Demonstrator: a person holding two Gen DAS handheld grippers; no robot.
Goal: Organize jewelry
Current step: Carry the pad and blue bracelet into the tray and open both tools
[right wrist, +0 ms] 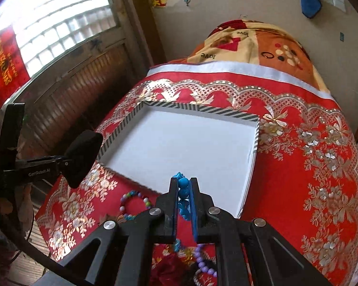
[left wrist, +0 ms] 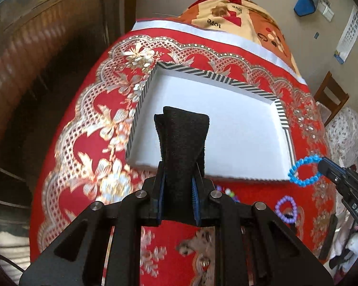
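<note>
The right tongs (right wrist: pixel 184 191) are pinched narrow on a bright blue plastic bead bracelet (right wrist: pixel 183 190), whose loop hangs free beyond the tips in the left wrist view (left wrist: pixel 304 171), just over the near right corner of the shallow white cardboard tray with a black-and-white striped rim (left wrist: pixel 282 116). The left tongs (left wrist: pixel 182 128) are closed with nothing between their black foam-covered fingers (left wrist: pixel 179 143), held above the tray's near left part.

The step in hand looks like setting the blue bracelet into the tray. To do it well, carry the loop clear over the rim, lower it until the beads rest on the white floor, then part the tongs gently so it lies flat rather than snagging on the edge.

A lilac bead bracelet (left wrist: pixel 286 208) and a multicoloured bead bracelet (right wrist: pixel 133 205) lie on the red floral cloth covering the surface (right wrist: pixel 298 178), near the tray's front edge.
</note>
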